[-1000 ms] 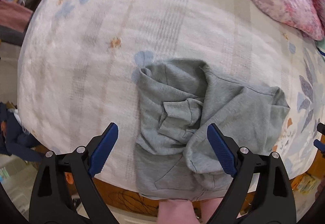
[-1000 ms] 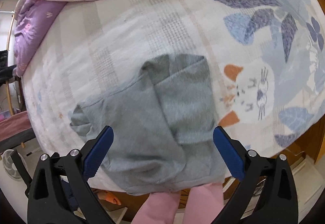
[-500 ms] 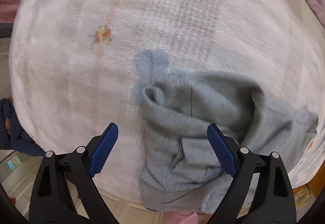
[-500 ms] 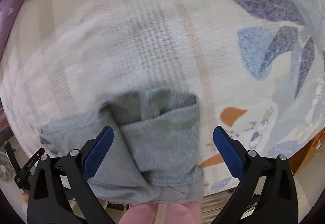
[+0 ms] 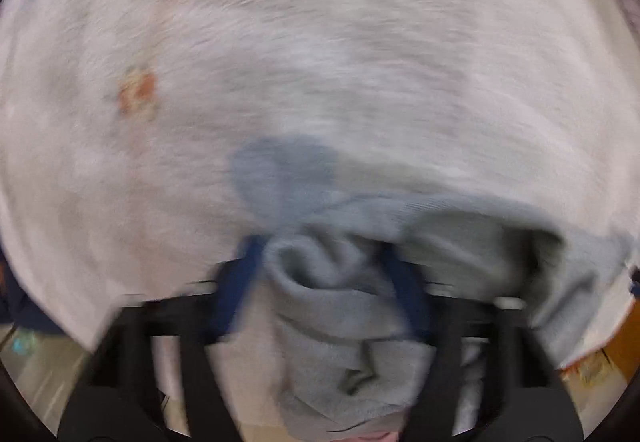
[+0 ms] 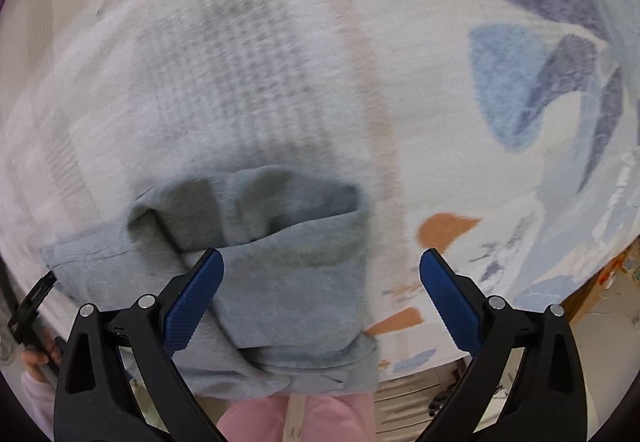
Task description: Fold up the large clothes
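A grey sweatshirt (image 5: 340,322) lies crumpled and partly folded near the front edge of the bed. My left gripper (image 5: 320,254) is down on its left corner. Its blue jaws are closing, and a rolled bunch of grey cloth fills the gap between them and touches both pads; the picture is blurred. In the right wrist view the sweatshirt (image 6: 288,282) shows its folded right part. My right gripper (image 6: 320,258) hangs open just above it, with the left pad (image 6: 192,298) over the cloth and the right pad (image 6: 448,298) over the bedspread.
The pale bedspread (image 6: 248,41) bears blue leaf prints (image 6: 520,81) and orange patches (image 6: 444,230). Its front edge runs just below the sweatshirt. A person's pink trousers (image 6: 296,418) stand against that edge. A hand (image 6: 32,362) with the other gripper's handle shows at far left.
Both grippers have sunk towards the bed, so the sweatshirt looms larger. The left jaws, wide apart before, have come in around a bunch of grey cloth. The right jaws stay wide.
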Demonstrator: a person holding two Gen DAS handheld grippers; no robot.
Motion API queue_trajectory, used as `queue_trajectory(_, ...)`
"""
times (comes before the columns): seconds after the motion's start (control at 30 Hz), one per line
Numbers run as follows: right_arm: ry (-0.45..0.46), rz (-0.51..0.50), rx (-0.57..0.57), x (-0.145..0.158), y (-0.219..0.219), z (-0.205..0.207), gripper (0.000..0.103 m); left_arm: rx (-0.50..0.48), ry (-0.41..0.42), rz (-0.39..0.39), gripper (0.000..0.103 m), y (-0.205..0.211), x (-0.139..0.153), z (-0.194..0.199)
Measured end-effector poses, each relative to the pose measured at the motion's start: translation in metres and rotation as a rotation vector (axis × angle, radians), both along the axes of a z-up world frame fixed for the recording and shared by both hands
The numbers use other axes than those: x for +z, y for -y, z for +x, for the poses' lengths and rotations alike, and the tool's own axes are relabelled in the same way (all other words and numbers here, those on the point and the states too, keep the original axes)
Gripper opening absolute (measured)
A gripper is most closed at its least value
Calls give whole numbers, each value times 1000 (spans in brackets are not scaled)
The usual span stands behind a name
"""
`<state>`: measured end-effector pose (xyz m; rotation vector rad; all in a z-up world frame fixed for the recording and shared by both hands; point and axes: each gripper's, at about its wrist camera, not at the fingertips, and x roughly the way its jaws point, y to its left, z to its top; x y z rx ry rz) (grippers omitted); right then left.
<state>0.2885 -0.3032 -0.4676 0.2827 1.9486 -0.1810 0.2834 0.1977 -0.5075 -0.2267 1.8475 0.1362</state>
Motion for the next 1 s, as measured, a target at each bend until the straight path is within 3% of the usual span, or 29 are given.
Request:
queue_trajectory(0.07, 3, 12, -9, 0, 5, 0, 95, -19, 3, 13, 6, 6, 11, 0)
queue_trajectory(0.17, 0, 33, -13, -4, 11, 2, 95, -67, 25, 32, 6, 12, 25, -2)
queue_trajectory(0.43, -30, 155, 115, -42, -8, 31, 95, -23, 85, 22, 6, 8, 62, -21)
queue_trajectory(0.57, -36, 61, 288, -58, -33, 32, 96, -10, 84, 18, 6, 7, 74, -24)
queue_trajectory(0.6, -17, 49, 276, -56, -32, 31, 95, -16, 85, 22, 7, 8, 76, -24)
queue_trajectory(0.67, 15, 41, 243, -51, -33, 24, 87, -28, 84, 30, 6, 15, 81, -21)
queue_trajectory(0.7, 38, 41, 238, -44, -29, 22, 73, -38, 83, 38, 6, 17, 83, -21)
queue_trajectory(0.73, 52, 49, 224, -38, -25, 20, 48, -40, 81, 42, 6, 19, 84, -19)
queue_trajectory(0.77, 63, 71, 197, -31, -15, 12, 35, -41, 82, 45, 6, 20, 86, -19)
queue_trajectory(0.8, 73, 111, 155, -26, -8, 8, 15, -40, 87, 45, 6, 21, 88, -19)
queue_trajectory(0.83, 90, 162, 101, -18, 0, 6, 13, -40, 92, 47, 6, 24, 91, -18)
queue_trajectory(1.0, 154, 128, 103, 10, 15, -7, 12, -48, 116, 61, 7, 33, 107, -22)
